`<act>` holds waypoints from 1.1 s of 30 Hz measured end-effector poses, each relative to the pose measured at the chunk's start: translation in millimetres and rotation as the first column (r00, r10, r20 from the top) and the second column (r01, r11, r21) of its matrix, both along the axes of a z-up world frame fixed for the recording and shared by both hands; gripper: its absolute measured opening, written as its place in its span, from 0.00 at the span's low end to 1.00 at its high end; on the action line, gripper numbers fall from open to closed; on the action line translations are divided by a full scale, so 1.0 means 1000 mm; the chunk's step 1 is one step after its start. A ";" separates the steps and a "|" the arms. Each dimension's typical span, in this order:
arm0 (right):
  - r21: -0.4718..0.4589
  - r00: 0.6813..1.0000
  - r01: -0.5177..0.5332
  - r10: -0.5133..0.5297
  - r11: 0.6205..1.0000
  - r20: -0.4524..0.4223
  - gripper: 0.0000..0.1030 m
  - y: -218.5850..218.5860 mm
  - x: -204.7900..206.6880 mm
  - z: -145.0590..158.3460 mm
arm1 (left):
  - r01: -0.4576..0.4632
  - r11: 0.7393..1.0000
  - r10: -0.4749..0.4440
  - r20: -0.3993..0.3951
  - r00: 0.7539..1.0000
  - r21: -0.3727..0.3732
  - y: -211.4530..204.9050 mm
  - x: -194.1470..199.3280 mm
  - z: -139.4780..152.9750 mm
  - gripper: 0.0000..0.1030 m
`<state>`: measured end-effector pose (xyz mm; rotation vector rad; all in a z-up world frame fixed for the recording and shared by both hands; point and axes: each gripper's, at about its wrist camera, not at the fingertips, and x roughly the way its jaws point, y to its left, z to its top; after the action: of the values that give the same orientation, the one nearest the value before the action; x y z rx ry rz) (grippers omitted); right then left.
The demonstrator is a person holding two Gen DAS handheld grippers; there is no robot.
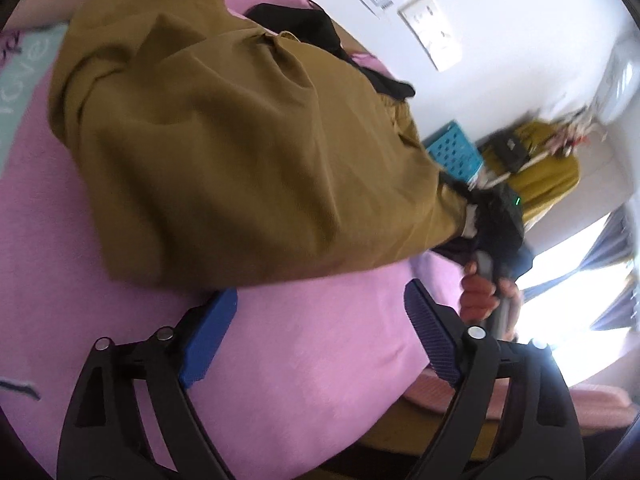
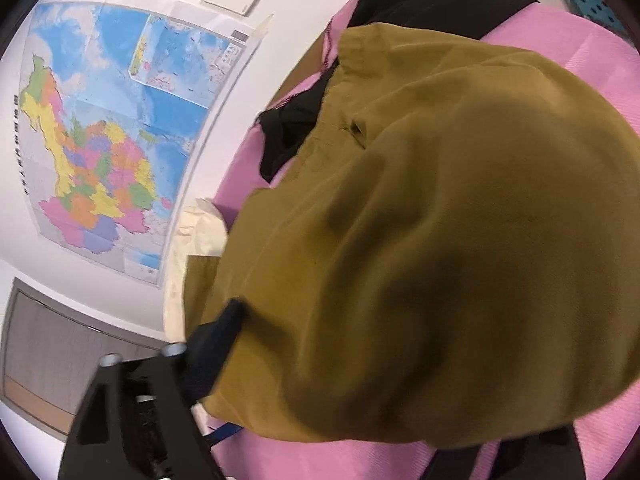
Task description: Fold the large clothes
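We see the left gripper (image 1: 316,316) with fingers spread wide, empty, just short of the mustard garment (image 1: 240,152). This soft, creased cloth lies heaped on the pink bedsheet (image 1: 312,360), draped over the right gripper (image 2: 224,344); whether its fingers clamp it we cannot tell.

A wide strip of bare pink bed cover (image 1: 304,344) lies open in front of the left gripper (image 1: 316,332), whose spread jaws hold nothing, so there is free passage up to the near edge of the mustard garment (image 1: 240,160). That garment mounds across the middle of the bed, draping over the right gripper (image 2: 224,344) and hiding one of its fingers. Beyond it, a black garment (image 2: 432,4) and the wall with a map (image 2: 112,128) close off the far side.
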<state>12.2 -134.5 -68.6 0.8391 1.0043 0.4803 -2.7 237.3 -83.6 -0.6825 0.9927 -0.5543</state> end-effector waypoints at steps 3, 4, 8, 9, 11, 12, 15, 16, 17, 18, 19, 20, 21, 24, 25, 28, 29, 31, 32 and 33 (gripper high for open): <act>0.066 1.000 0.001 -0.003 0.998 0.021 0.45 -0.007 0.003 0.007 | -0.022 0.999 0.022 0.003 1.000 -0.028 -0.001 0.004 0.000 0.86; 0.097 1.000 0.002 -0.005 0.995 0.027 0.42 -0.009 0.004 0.008 | -0.027 0.999 0.027 0.004 1.000 -0.036 -0.001 0.005 0.000 0.88; 0.205 1.000 0.005 -0.009 0.979 0.020 0.69 -0.013 0.006 0.007 | -0.058 0.997 0.059 0.002 0.998 -0.050 -0.007 0.012 0.000 0.90; 0.180 1.000 0.000 -0.002 0.984 0.012 0.75 -0.008 0.006 0.005 | -0.068 0.997 0.068 -0.002 0.998 -0.047 -0.007 0.013 0.000 0.90; 0.110 1.000 -0.012 0.010 0.994 0.017 0.75 0.001 0.006 0.003 | -0.106 0.993 0.105 -0.011 0.994 -0.048 -0.007 0.018 0.000 0.90; 0.113 1.000 -0.007 0.006 0.994 0.014 0.75 0.002 0.007 0.000 | -0.128 0.990 0.128 -0.014 0.992 -0.050 -0.006 0.019 0.000 0.89; 0.140 0.999 0.031 -0.030 0.990 -0.011 0.71 -0.002 0.010 -0.008 | -0.209 0.974 0.206 -0.040 0.978 -0.091 0.002 0.021 0.000 0.84; 0.131 0.999 0.033 -0.031 0.991 -0.012 0.71 -0.002 0.012 -0.011 | -0.232 0.967 0.229 -0.048 0.972 -0.104 0.004 0.021 0.000 0.79; 0.116 0.999 0.038 -0.036 0.993 -0.018 0.63 -0.001 0.013 -0.013 | -0.267 0.957 0.262 -0.057 0.963 -0.114 0.007 0.020 0.000 0.77; 0.089 0.999 0.040 -0.038 0.995 -0.026 0.53 0.000 0.014 -0.015 | -0.286 0.952 0.282 -0.049 0.958 -0.113 0.008 0.019 0.002 0.74; 0.063 0.999 0.030 -0.028 0.998 -0.027 0.49 0.002 0.015 -0.016 | -0.297 0.950 0.295 -0.035 0.955 -0.094 0.005 0.017 0.005 0.71; 0.061 0.999 0.030 -0.028 0.998 -0.026 0.44 0.002 0.015 -0.018 | -0.300 0.952 0.299 -0.020 0.954 -0.069 0.001 0.018 0.008 0.71; 0.065 0.999 0.027 -0.025 0.998 -0.029 0.41 0.001 0.016 -0.020 | -0.293 0.956 0.293 -0.002 0.956 -0.027 -0.005 0.018 0.011 0.71; 0.062 1.000 0.012 -0.010 0.998 -0.026 0.38 0.000 0.015 -0.022 | -0.285 0.959 0.285 -0.028 0.958 0.013 -0.008 0.026 0.004 0.73; 0.056 1.000 0.008 -0.007 0.998 -0.022 0.38 0.001 0.015 -0.021 | -0.292 0.956 0.292 -0.039 0.956 -0.006 -0.005 0.028 0.001 0.75; 0.060 1.000 0.006 -0.005 0.998 -0.022 0.41 0.002 0.016 -0.021 | -0.278 0.961 0.277 -0.035 0.960 -0.014 -0.008 0.033 0.002 0.86; 0.059 1.000 0.006 -0.004 0.998 -0.025 0.42 0.002 0.016 -0.020 | -0.274 0.962 0.274 -0.028 0.961 -0.005 -0.011 0.033 0.003 0.88; 0.056 1.000 0.003 -0.001 0.998 -0.026 0.43 0.003 0.017 -0.020 | -0.269 0.962 0.270 -0.012 0.963 0.035 -0.019 0.033 0.005 0.91; 0.058 1.000 -0.001 0.002 0.998 -0.028 0.44 0.001 0.015 -0.019 | -0.266 0.963 0.266 -0.006 0.964 0.042 -0.020 0.033 0.006 0.91; 0.061 1.000 0.001 0.000 0.998 -0.031 0.45 -0.001 0.015 -0.019 | -0.264 0.964 0.264 -0.005 0.964 0.042 -0.020 0.033 0.006 0.92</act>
<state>27.0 -135.1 -87.2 0.9037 1.0219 0.5009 30.0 216.9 -77.8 -0.7677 0.9023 -0.2955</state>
